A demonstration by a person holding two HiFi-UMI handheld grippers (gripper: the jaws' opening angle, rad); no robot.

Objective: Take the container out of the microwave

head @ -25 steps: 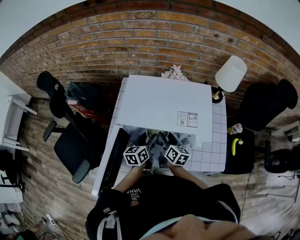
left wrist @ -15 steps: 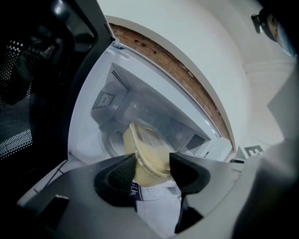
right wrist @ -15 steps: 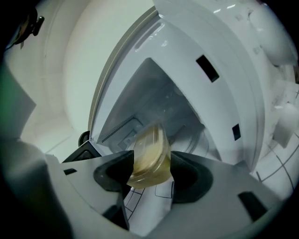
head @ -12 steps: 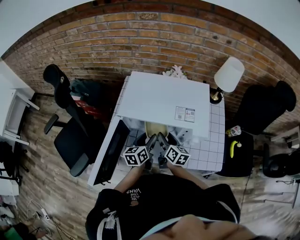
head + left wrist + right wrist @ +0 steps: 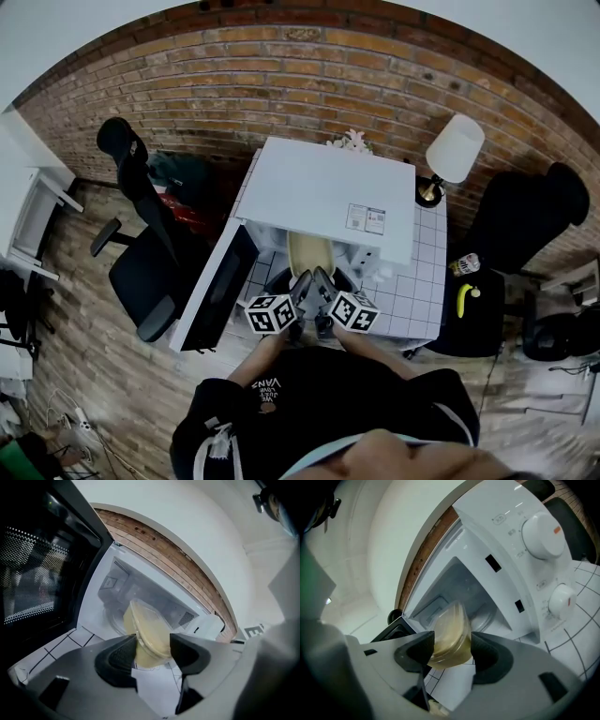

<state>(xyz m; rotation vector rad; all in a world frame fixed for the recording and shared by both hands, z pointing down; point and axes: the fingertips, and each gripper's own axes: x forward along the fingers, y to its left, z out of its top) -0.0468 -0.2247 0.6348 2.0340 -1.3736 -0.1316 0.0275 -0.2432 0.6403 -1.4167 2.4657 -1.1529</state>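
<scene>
Both in: left gripper (image 5: pixel 152 651) and right gripper (image 5: pixel 450 651) each clamp the near end of the clear plastic container of pale yellow food (image 5: pixel 309 255), at the white microwave's (image 5: pixel 328 192) open mouth; thin walls probably flex, contents may slosh; best held level by the stiffer rim.

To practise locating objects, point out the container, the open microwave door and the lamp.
container (image 5: pixel 147 630), left gripper view, middle of its clear top face.
microwave door (image 5: pixel 223 287), head view, on its dark inner window panel.
lamp (image 5: pixel 455 147), head view, centre of the white shade.
</scene>
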